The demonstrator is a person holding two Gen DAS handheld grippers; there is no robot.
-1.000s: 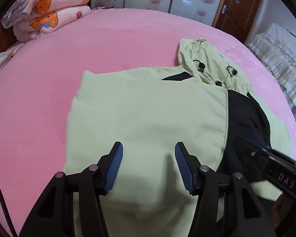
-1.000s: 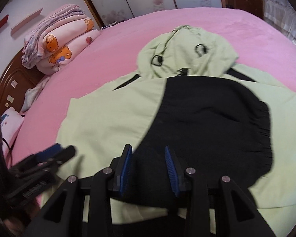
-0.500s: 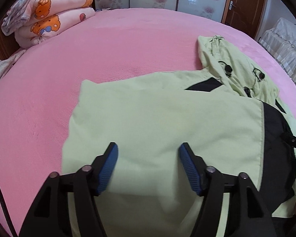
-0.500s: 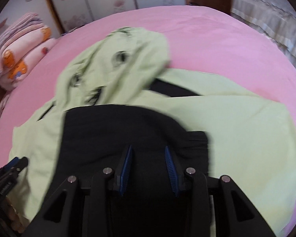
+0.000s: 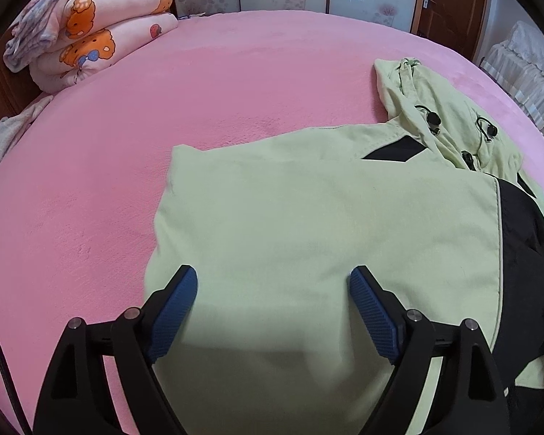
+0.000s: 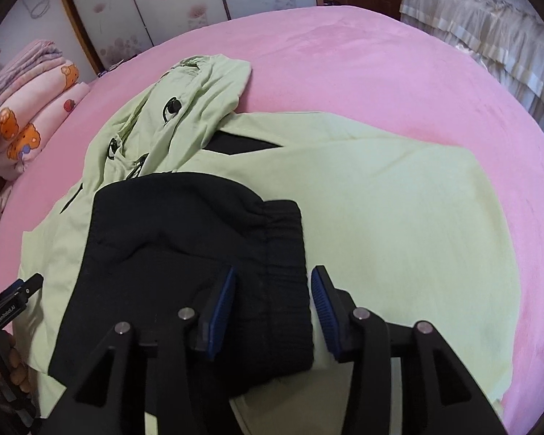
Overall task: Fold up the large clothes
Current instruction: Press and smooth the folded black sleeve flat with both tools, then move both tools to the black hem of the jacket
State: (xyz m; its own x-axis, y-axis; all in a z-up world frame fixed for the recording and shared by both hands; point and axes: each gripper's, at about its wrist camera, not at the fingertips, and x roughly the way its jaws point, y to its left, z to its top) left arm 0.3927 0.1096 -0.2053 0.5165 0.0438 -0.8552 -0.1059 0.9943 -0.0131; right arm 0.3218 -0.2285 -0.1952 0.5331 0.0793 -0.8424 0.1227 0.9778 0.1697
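Both hand-held grippers (image 5: 273, 290) above jacket (image 5: 308, 217)

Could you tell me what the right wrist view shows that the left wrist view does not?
Only the right wrist view shows the black elastic cuff lying between the opening jaws of the right tool, unpinched, plus the left tool's tip. Only the left wrist view shows the left tool head-on, jaws opening over plain green fabric. Both share the green jacket, its hood, the pink bed and the folded blankets.
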